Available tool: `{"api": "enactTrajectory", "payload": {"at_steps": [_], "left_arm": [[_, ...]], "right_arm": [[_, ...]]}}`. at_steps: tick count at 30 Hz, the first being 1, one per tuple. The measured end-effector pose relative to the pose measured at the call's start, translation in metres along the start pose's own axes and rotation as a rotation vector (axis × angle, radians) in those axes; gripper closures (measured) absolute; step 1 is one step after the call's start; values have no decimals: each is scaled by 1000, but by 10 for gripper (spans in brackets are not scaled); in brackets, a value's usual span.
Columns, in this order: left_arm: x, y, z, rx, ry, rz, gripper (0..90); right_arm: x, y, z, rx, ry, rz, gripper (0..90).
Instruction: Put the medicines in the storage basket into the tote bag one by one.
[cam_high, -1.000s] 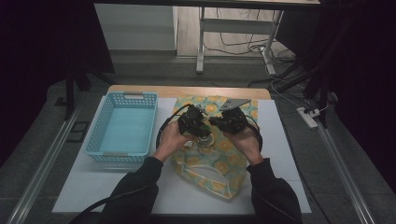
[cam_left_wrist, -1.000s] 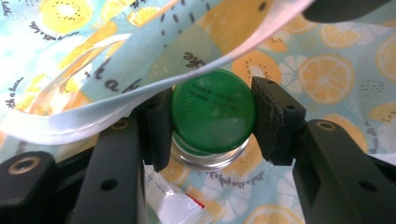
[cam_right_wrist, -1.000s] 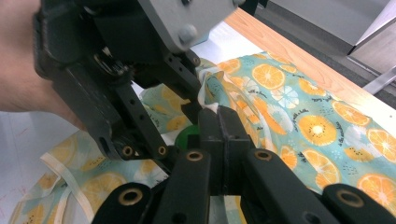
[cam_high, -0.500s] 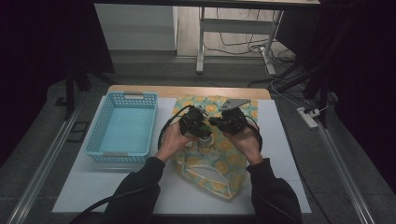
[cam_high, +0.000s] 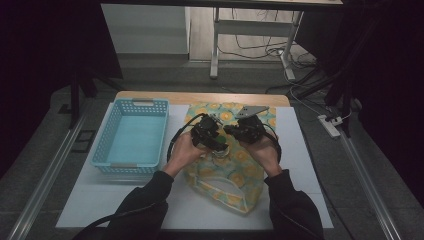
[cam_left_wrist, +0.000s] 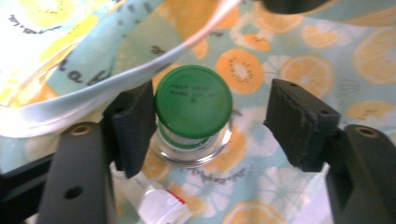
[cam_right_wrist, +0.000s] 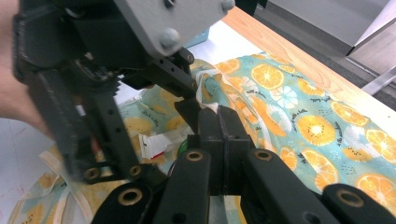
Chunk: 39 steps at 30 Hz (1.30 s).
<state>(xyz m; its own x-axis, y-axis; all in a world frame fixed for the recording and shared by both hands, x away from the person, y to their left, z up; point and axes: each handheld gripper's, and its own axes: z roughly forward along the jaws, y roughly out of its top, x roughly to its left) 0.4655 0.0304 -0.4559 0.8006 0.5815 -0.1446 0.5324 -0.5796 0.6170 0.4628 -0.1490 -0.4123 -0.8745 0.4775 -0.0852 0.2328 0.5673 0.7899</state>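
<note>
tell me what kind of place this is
Probably a lab set up for recording: a white-topped table in a dark room, cables on the floor behind, a power strip beside it.

1 overhead, 2 close views; shared cloth (cam_high: 225, 170)

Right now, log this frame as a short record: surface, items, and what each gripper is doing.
surface: white table
basket: blue, left of bag
bag: citrus-print cloth, flat on table
jar: clear, green lid, upright on the print cloth
left gripper: jaws open around the jar, one jaw against it
right gripper: jaws shut, apparently pinching the bag's white trim
</note>
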Motion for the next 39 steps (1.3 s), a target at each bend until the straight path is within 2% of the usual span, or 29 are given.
{"api": "enactTrajectory", "payload": {"at_steps": [9, 11, 16, 22, 27, 32, 35, 39], "left_arm": [[0, -10, -17, -50, -44, -23, 239], [0, -14, -21, -56, -59, -21, 212], [-2, -21, -27, -65, -62, -18, 163], [-6, -31, -32, -90, -97, -14, 75], [-11, -37, -34, -103, -126, 0, 33], [-16, -45, -33, -105, -125, 34, 21], [-17, -51, -32, -107, -141, 28, 21], [-21, -58, -30, -100, -138, 24, 16]], "right_arm": [[0, 1, -1, -2, 0, -3, 900], [1, 1, -1, -2, -1, -3, 900], [2, 1, -1, 0, 1, -5, 899], [2, 1, -1, 1, 2, -8, 900], [3, 2, 0, 1, 4, -11, 900], [4, 2, -1, 0, 5, -11, 900], [3, 1, -1, 1, 4, -11, 899], [4, 1, 0, 3, 6, -11, 899]]}}
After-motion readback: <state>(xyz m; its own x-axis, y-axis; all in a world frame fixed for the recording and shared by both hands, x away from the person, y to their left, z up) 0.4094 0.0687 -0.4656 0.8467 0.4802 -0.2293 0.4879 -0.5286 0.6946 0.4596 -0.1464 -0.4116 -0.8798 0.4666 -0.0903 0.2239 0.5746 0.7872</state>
